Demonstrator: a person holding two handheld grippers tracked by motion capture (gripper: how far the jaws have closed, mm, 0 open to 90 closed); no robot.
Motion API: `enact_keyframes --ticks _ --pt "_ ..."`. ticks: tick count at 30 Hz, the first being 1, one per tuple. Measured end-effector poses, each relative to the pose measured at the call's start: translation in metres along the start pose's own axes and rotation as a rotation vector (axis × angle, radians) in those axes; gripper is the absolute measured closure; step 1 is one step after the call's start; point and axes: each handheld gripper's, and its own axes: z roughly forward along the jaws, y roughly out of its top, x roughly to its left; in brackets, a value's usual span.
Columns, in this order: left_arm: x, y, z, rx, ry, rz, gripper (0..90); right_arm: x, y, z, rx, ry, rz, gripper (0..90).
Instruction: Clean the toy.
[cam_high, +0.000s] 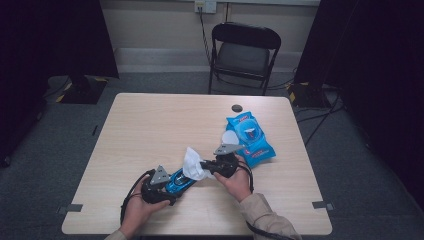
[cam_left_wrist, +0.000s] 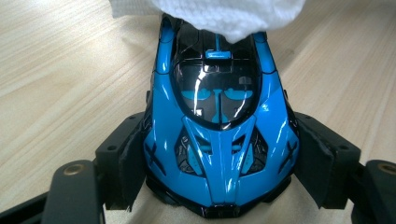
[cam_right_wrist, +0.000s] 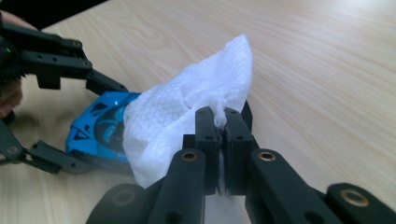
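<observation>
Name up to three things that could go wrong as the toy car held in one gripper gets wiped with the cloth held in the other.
1. The left gripper clamps the blue toy car only at its near end, so a firm wipe might twist it loose.
2. The right gripper pinches just a small fold of the white wipe; it could slip out.
3. The wipe pack lies close beside the right hand and might get knocked.

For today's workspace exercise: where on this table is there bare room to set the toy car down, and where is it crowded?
Free: the table's far-left stretch, from the far edge down toward the toy car, and the near-right corner. Crowded: the near middle, where both hand-held grippers meet at the car and white wipe, and right of centre by the blue wipes pack.
</observation>
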Motion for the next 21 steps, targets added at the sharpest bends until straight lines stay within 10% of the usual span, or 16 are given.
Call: enact_keyframes --ticks 11,21 --pt "0.0 0.0 0.0 0.0 0.0 0.0 25.7 -0.008 0.024 -0.025 -0.069 -0.047 -0.018 87.4" --pt "0.0 0.0 0.0 0.0 0.0 0.001 25.6 0.024 0.033 -0.01 -0.08 0.05 -0.047 87.4"
